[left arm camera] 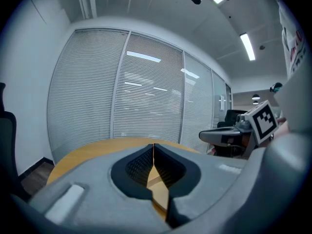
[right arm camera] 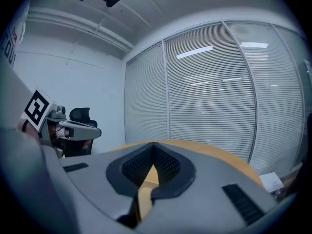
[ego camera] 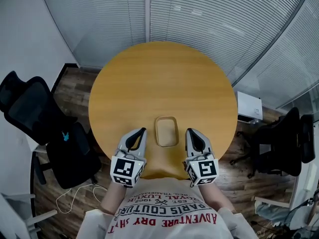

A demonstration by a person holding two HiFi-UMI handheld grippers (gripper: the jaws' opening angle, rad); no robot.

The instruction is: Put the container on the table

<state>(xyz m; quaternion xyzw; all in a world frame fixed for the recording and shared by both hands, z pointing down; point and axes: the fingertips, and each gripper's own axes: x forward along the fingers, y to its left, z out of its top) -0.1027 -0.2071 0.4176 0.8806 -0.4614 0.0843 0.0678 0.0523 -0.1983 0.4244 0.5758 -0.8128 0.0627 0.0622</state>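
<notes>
Container point(ego camera: 167, 131), lower centre, on the worktop point(ego camera: 164, 78): likely light, stiff, thin-walled; pinch its rim. Your left gripper point(ego camera: 141, 133) and right gripper point(ego camera: 190, 133) flank it, closed, empty.

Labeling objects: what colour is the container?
Container is tan, like the table; head view shows best.

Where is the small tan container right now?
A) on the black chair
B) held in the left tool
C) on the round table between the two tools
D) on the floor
C: the container sits on the round table, between the left tool and right tool, both shut.
</notes>
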